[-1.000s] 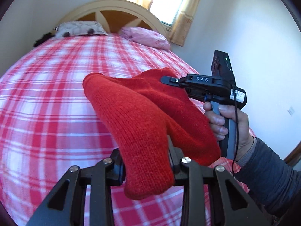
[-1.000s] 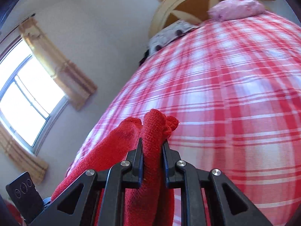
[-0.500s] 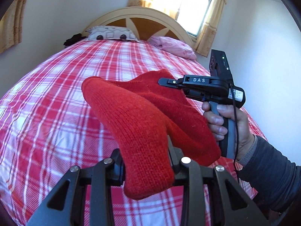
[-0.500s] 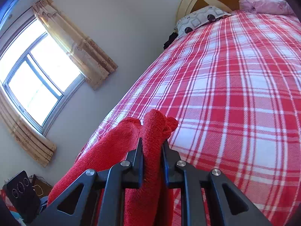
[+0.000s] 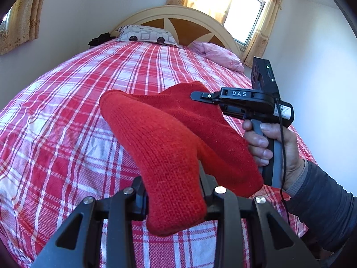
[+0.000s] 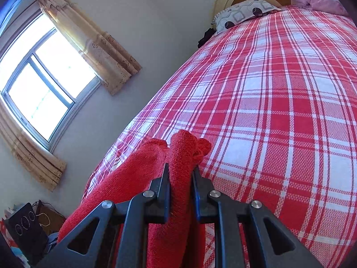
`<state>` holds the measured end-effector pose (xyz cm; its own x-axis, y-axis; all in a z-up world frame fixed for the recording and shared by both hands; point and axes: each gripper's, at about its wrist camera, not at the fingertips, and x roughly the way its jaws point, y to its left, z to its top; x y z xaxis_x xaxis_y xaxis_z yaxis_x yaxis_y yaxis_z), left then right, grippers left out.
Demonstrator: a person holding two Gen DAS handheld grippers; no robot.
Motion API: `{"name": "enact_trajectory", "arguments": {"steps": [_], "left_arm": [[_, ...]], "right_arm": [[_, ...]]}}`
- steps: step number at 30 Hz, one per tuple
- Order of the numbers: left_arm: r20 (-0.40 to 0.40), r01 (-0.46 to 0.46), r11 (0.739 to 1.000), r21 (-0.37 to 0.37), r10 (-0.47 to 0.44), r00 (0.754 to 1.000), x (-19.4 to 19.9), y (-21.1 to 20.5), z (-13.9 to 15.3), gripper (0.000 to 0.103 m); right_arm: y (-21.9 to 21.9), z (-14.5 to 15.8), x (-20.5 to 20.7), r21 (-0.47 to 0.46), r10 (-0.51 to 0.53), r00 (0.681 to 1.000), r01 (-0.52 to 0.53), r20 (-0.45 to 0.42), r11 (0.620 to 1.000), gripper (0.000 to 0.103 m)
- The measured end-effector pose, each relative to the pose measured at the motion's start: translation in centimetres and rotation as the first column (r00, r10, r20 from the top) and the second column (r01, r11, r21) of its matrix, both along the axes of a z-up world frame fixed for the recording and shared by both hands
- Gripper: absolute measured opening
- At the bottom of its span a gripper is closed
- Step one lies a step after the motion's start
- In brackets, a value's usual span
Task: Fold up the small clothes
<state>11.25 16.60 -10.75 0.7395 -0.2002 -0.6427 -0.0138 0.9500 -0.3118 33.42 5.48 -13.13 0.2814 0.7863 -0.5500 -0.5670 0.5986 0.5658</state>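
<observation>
A red knitted garment (image 5: 169,147) hangs in the air above the red-and-white plaid bed (image 5: 67,116), held between both grippers. My left gripper (image 5: 174,187) is shut on a thick fold of it at the near end, and the knit bulges over the fingers. My right gripper (image 5: 196,95), held by a hand (image 5: 265,143) in a dark sleeve, pinches the far edge. In the right wrist view the right gripper (image 6: 179,174) is shut on a bunched red edge (image 6: 183,147), with the rest of the garment trailing down to the left.
A patterned grey pillow (image 5: 145,36) and a pink pillow (image 5: 221,54) lie by the cream headboard (image 5: 178,15). A dark item (image 5: 100,39) sits at the bed's far left corner. Curtained windows (image 6: 40,76) are on the walls. A black device (image 6: 24,225) shows at lower left.
Both grippers have moved together across the bed with the garment, and the views turned so the headboard and pillows shifted in frame. Both grips are unchanged.
</observation>
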Motion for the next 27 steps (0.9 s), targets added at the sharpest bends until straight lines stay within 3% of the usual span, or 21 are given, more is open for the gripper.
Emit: {"name": "enact_trajectory", "arguments": {"steps": [18, 21, 23, 27], "left_arm": [[-0.082, -0.026, 0.999, -0.048, 0.022, 0.996, -1.0, 1.1, -3.8, 0.034], [-0.092, -0.034, 0.997, -0.069, 0.028, 0.995, -1.3, 1.4, -4.6, 0.034], [-0.096, -0.039, 0.995, -0.088, 0.03, 0.995, -1.4, 1.7, -5.1, 0.034], [-0.086, -0.043, 0.99, -0.135, 0.032, 0.996, -1.9, 2.1, -5.8, 0.035]], "right_arm": [[0.4, -3.8, 1.0, -0.077, -0.017, 0.995, 0.01, -0.098, 0.997, 0.017], [0.1, -4.5, 1.1, -0.076, -0.012, 0.988, 0.0, -0.154, 0.997, 0.024], [-1.3, -4.5, 0.6, -0.049, -0.004, 0.978, -0.007, -0.208, 0.999, 0.05], [-4.9, -3.5, -2.3, -0.006, 0.036, 0.971, -0.038, -0.237, 0.999, 0.054]]}}
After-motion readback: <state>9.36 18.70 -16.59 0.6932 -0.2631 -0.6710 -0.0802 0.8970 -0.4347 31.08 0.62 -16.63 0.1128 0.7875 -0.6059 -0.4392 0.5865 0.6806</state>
